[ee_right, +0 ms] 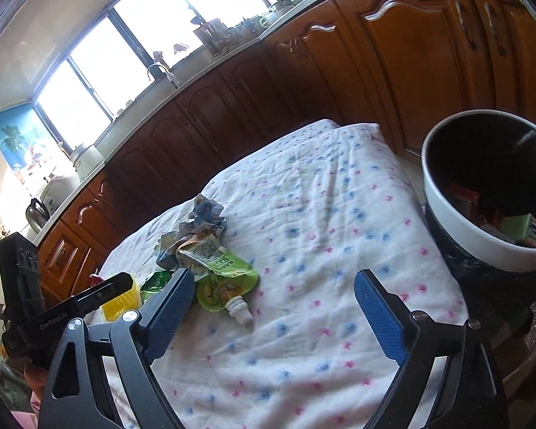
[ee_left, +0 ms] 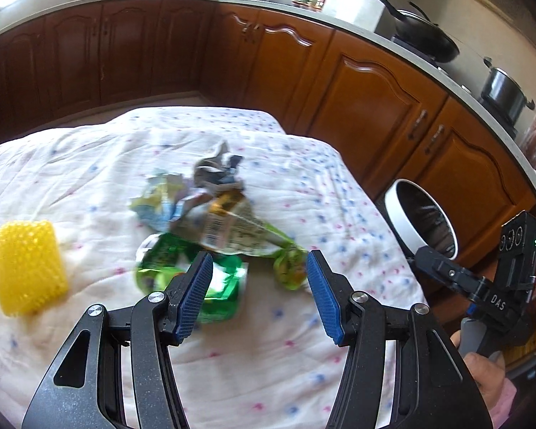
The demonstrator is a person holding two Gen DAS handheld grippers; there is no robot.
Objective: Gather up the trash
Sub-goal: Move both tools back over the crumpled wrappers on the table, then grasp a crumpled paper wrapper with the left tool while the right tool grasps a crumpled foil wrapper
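Observation:
A heap of trash lies on the dotted white cloth [ee_left: 89,164]: crumpled grey paper [ee_left: 216,168], a green pouch [ee_left: 232,221] and a shiny green wrapper [ee_left: 160,257]. My left gripper [ee_left: 259,296] hovers just in front of the heap, open, with nothing between its blue pads. In the right wrist view the pouch [ee_right: 221,271] shows a white spout, with crumpled paper [ee_right: 205,214] behind it. My right gripper [ee_right: 275,314] stands wide open over bare cloth, right of the heap. The bin [ee_right: 446,221], white-rimmed with a black liner, holds several pieces of trash.
A yellow spiky block [ee_left: 25,268] sits on the cloth left of the heap. The bin [ee_left: 396,211] stands off the table's right edge. Wooden kitchen cabinets [ee_left: 368,107] run behind, with a wok [ee_left: 425,39] and a pot [ee_left: 504,89] on the counter.

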